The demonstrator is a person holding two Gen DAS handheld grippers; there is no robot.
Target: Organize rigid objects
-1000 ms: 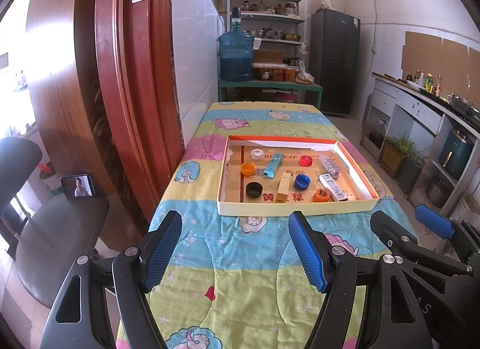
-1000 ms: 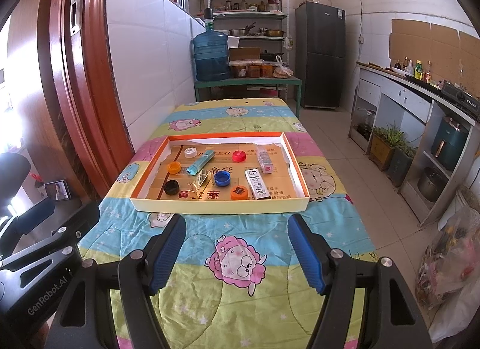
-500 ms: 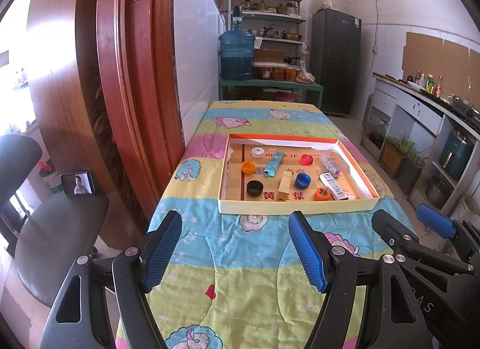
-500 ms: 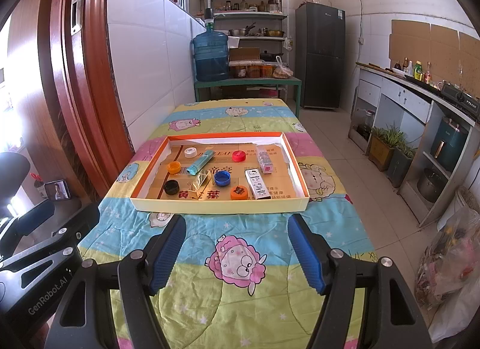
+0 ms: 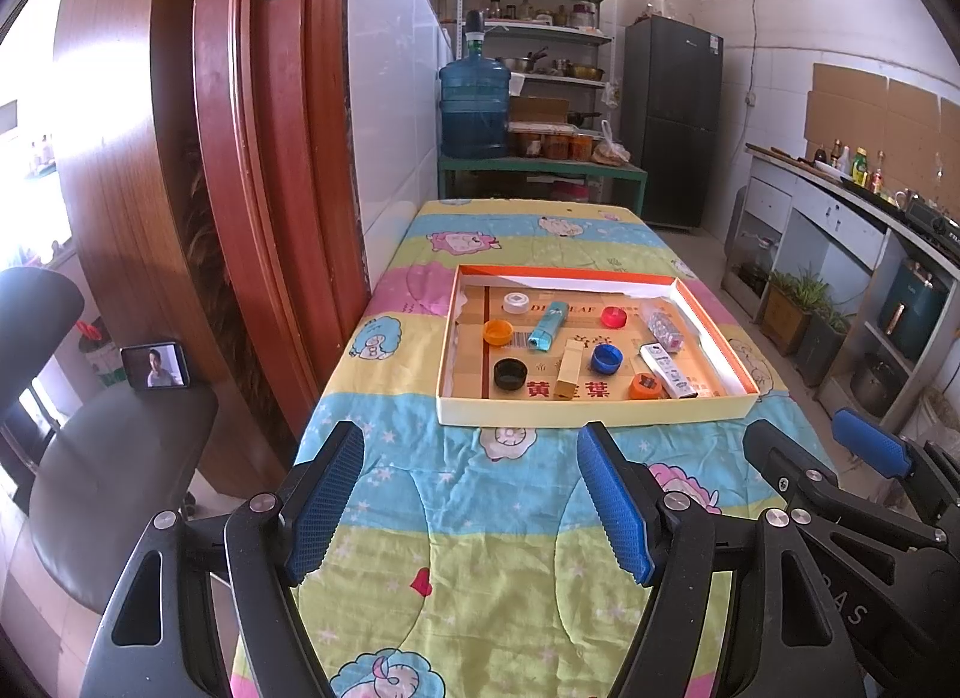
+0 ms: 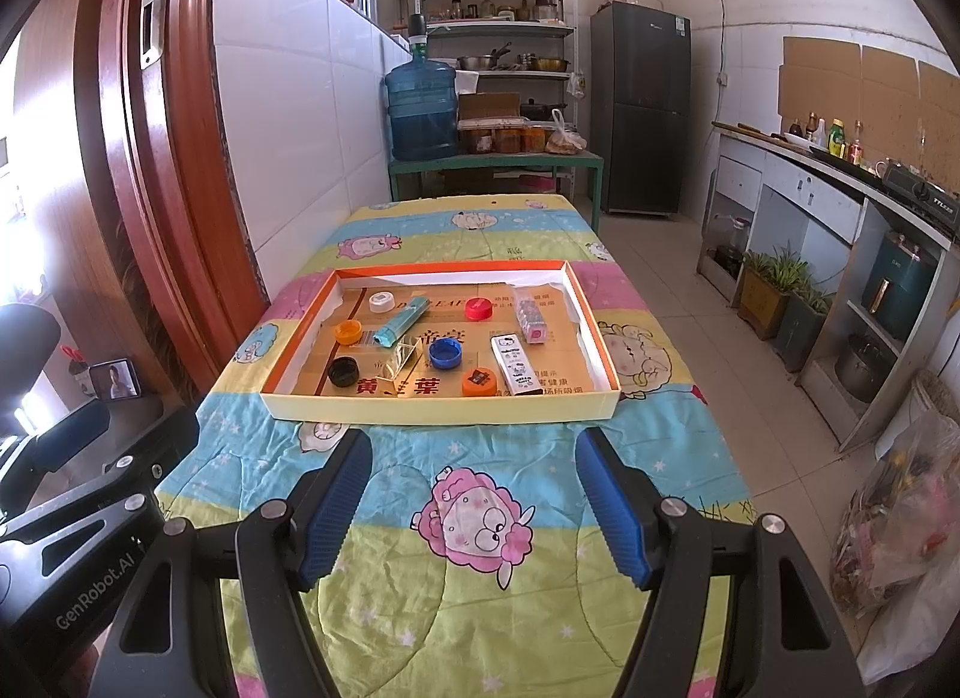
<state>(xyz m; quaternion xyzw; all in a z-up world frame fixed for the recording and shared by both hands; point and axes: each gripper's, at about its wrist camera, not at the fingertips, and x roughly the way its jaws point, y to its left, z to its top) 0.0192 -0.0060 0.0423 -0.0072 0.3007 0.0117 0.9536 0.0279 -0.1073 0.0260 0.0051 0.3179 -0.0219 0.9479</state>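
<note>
While both the left gripper (image 5: 471, 494) and right gripper (image 6: 474, 503) hover apart as before, nothing has shifted: caps and small boxes lie scattered inside the tray (image 6: 441, 407) beyond them.

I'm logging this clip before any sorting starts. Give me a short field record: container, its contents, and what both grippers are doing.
container: shallow orange-rimmed cardboard tray on a cartoon-print quilt
caps: white cap, red cap, orange cap, blue cap, black cap, orange cap with dark centre
boxes: teal box, white patterned box, gold box, clear-wrapped box
left gripper: open, empty, short of tray
right gripper: open, empty, short of tray
</note>
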